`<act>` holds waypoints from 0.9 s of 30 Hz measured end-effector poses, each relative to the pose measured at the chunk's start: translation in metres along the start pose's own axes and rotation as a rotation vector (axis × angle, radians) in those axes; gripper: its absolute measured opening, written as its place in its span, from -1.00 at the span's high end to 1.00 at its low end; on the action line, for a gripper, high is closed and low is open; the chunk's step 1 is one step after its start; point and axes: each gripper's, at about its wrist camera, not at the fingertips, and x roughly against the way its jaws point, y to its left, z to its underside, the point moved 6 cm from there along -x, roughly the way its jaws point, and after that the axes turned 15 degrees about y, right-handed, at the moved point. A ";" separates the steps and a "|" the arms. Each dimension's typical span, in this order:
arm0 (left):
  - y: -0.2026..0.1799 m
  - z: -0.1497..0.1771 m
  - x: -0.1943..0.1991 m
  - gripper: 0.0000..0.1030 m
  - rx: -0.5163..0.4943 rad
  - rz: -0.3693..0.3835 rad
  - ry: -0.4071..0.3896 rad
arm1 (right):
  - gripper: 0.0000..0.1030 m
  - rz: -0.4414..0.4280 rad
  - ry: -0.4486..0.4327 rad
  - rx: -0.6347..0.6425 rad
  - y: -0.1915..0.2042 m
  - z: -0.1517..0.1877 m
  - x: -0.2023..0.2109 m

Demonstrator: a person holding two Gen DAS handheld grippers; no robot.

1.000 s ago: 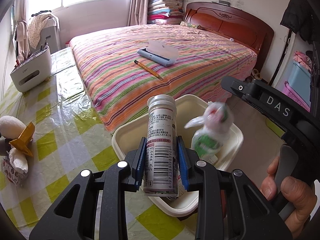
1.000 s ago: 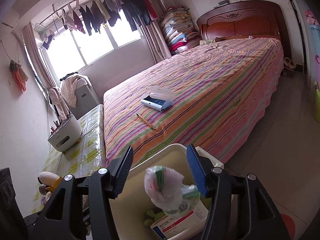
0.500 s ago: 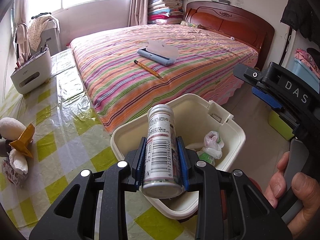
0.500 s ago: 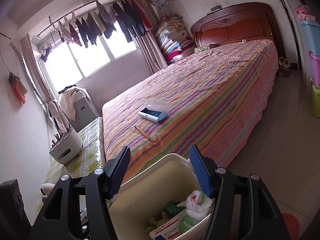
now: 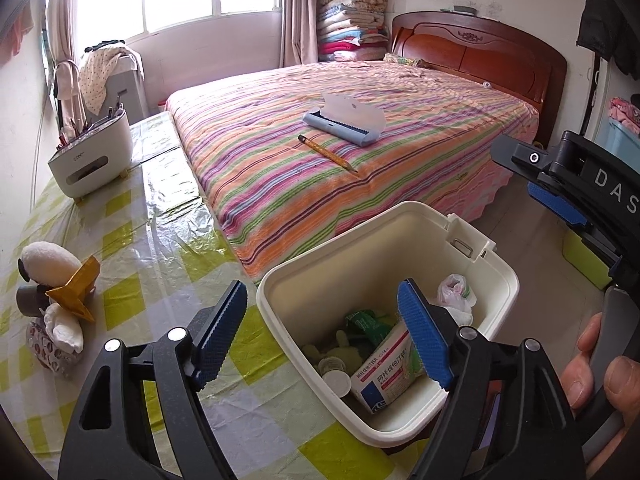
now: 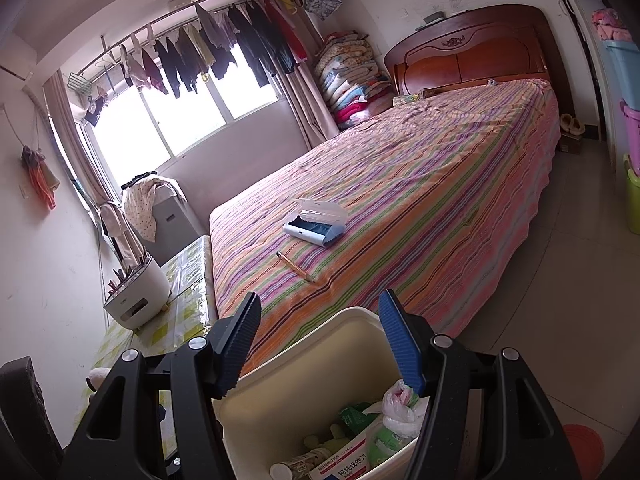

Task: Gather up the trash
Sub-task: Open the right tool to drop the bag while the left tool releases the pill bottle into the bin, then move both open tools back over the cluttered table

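A cream plastic bin (image 5: 496,280) sits at the table's edge beside the bed. Inside lie a white bottle (image 5: 334,380), a white medicine box (image 5: 384,376), a knotted plastic bag (image 5: 456,292) and green wrappers. My left gripper (image 5: 320,332) is open and empty just above the bin's near rim. My right gripper (image 6: 318,340) is open and empty above the bin (image 6: 280,392); the bottle (image 6: 296,466) and the bag (image 6: 396,412) show below it. The right gripper also shows in the left wrist view (image 5: 560,196), right of the bin.
The yellow checked table (image 5: 132,248) holds a plush toy with a yellow paper piece (image 5: 60,280), crumpled wrappers (image 5: 56,340) and a white holder (image 5: 92,156). The striped bed (image 5: 360,160) carries a pencil (image 5: 326,152) and a blue case (image 5: 344,124).
My left gripper opened and the bottle dropped into the bin. The bag let go by my right gripper settled in the bin. The right gripper rose and drew back.
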 end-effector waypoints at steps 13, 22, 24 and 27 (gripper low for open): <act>0.053 0.007 0.003 -0.55 0.073 -0.060 0.021 | -0.16 -0.059 0.028 0.088 0.050 0.013 -0.008; 0.136 0.031 0.018 -0.55 0.210 -0.104 0.053 | -0.16 -0.149 0.097 0.148 0.095 0.029 -0.022; 0.162 0.039 0.024 -0.55 0.273 -0.091 0.055 | -0.16 -0.165 0.115 0.184 0.112 0.035 -0.026; 0.202 0.053 0.031 -0.55 0.372 -0.075 0.076 | -0.16 -0.190 0.145 0.256 0.139 0.047 -0.032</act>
